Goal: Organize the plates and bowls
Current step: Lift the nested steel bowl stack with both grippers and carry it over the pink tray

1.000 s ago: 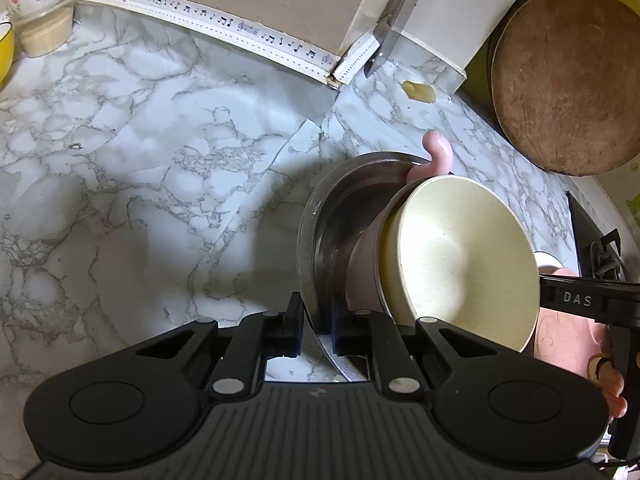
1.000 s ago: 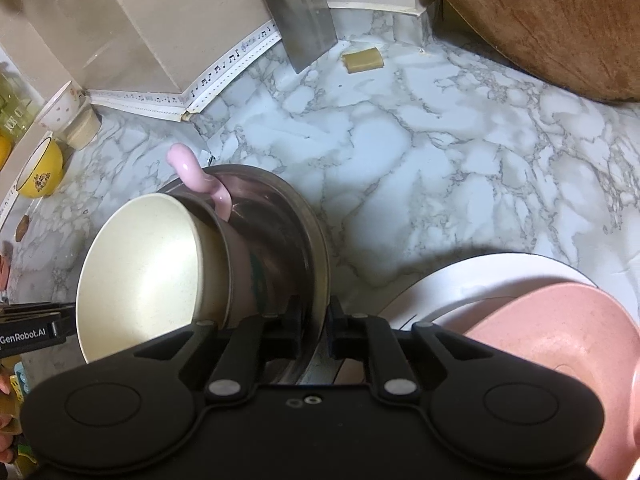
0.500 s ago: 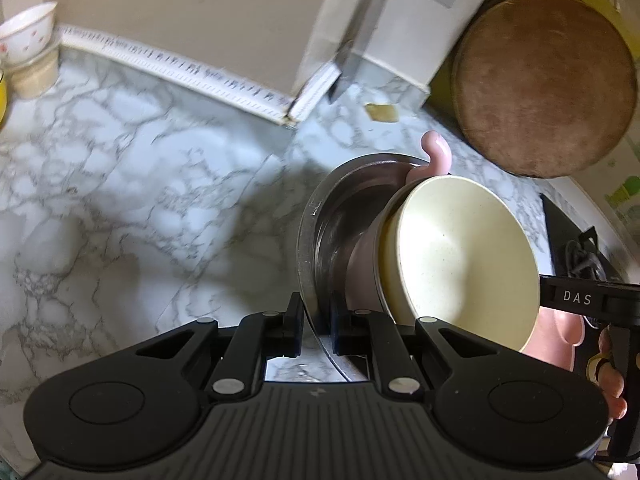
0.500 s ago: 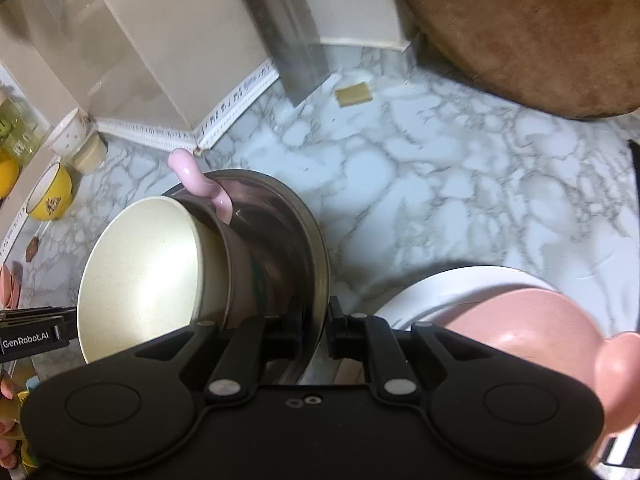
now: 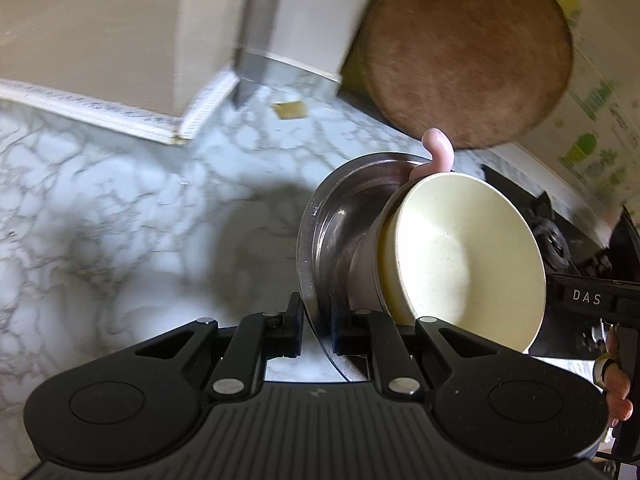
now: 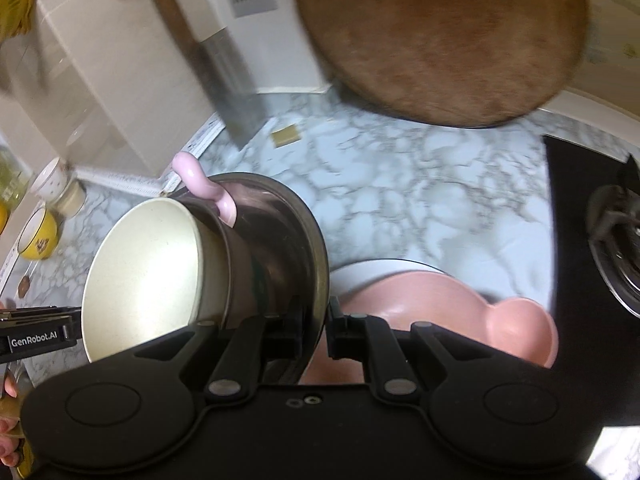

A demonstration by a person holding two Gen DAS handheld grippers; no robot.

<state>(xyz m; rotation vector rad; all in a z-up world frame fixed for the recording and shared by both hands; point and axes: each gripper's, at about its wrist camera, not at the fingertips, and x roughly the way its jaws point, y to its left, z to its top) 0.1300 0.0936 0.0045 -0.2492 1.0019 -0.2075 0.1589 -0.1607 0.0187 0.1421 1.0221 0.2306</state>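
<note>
A steel bowl [image 5: 332, 208] holds a pink bowl [image 5: 362, 268] with a curled handle, and a cream bowl [image 5: 460, 256] nests inside that. The stack is held up above the marble counter, tilted. My left gripper [image 5: 316, 328] is shut on the steel bowl's rim. My right gripper [image 6: 314, 328] is shut on the opposite side of the same rim [image 6: 316, 256]. The cream bowl [image 6: 148, 280] and pink handle [image 6: 200, 188] also show in the right wrist view. Below the stack, a pink plate [image 6: 440, 304] with a round lobe lies on a white plate [image 6: 384, 270].
A round wooden board [image 6: 440, 36] leans against the back wall. A cleaver [image 6: 228, 80] hangs at the wall corner. Small cups [image 6: 56, 184] and a yellow cup [image 6: 40, 232] stand at the left. A black stove [image 6: 600, 220] lies to the right.
Both grippers have lifted the bowl stack higher and carried it right, over the pink and white plates. The view has tilted up toward the wall and the wooden board.
</note>
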